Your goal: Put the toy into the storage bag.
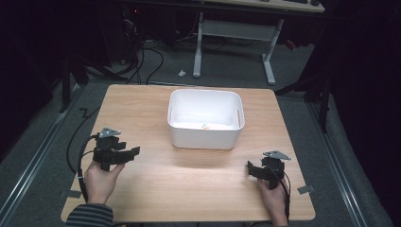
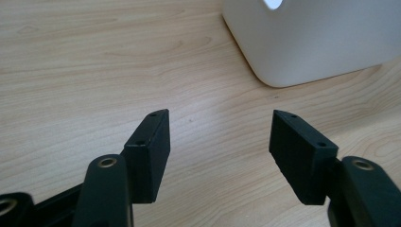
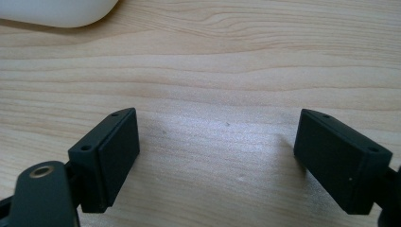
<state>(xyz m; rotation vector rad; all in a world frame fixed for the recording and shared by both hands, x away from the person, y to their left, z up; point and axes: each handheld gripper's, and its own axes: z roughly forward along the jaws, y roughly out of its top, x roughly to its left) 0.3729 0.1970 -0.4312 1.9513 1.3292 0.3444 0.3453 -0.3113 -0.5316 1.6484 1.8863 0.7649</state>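
A white rectangular bin (image 1: 205, 119) stands at the middle of the wooden table (image 1: 142, 109), with something small and colourful (image 1: 204, 126) lying inside it. My left gripper (image 1: 134, 151) rests low at the table's left, held by a hand, open with nothing between its jaws. In the left gripper view the gripper (image 2: 220, 135) points at bare wood, with the bin's corner (image 2: 307, 42) ahead on the right. At the front right my right gripper (image 1: 249, 169) is open too, jaws wide apart and empty. The right gripper view has the gripper (image 3: 217, 137) over bare wood, and the bin's edge (image 3: 56, 12) at upper left.
Past the table's far edge stands a white-legged desk frame (image 1: 234, 42) with cables on the grey floor (image 1: 142, 61). Grey tape tabs (image 1: 306, 189) mark the table's front corners. Metal rails (image 1: 28, 165) run along the floor on both sides.
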